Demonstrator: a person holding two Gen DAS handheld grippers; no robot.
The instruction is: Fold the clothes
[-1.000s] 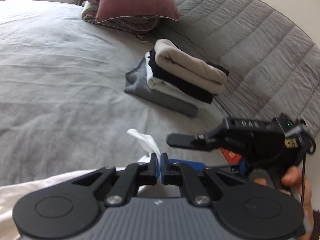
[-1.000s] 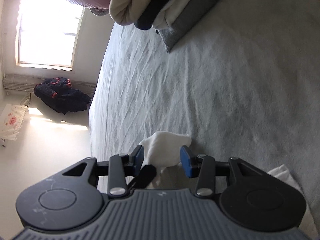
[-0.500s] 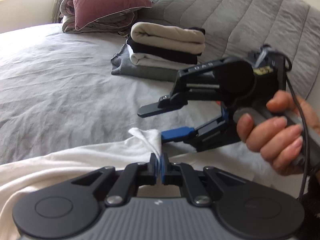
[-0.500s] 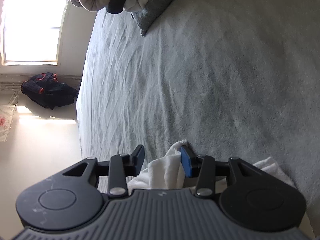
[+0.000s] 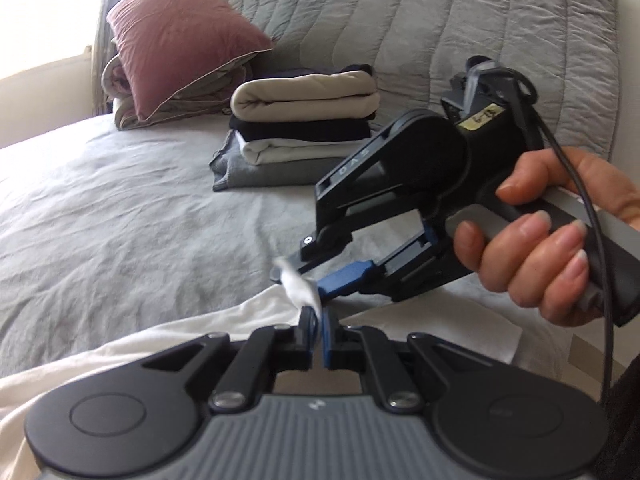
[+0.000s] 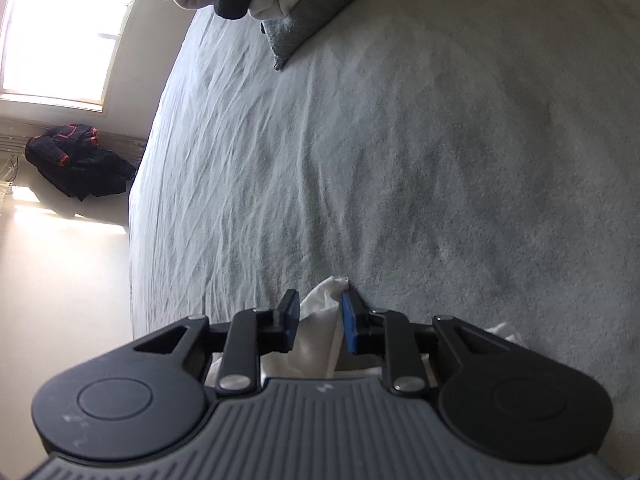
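A white garment (image 5: pixel 168 332) lies on the grey bed. My left gripper (image 5: pixel 319 316) is shut on a corner of it, and the cloth pokes up past the fingertips. My right gripper (image 5: pixel 304 276) comes in from the right, held sideways, right at that same corner. In the right wrist view the right gripper (image 6: pixel 319 312) is open with the white garment (image 6: pixel 320 320) bunched between its fingers, the blue pad (image 6: pixel 349 320) touching the cloth.
A stack of folded clothes (image 5: pixel 304 136) sits at the back of the bed by the quilted grey headboard (image 5: pixel 440 28). A pink pillow (image 5: pixel 180 32) on a rolled blanket is at the back left. A dark jacket (image 6: pixel 76 160) lies on the floor.
My right gripper has moved in over the held corner and narrowed around the cloth. The left view has swung so the clothes stack sits higher and more level.
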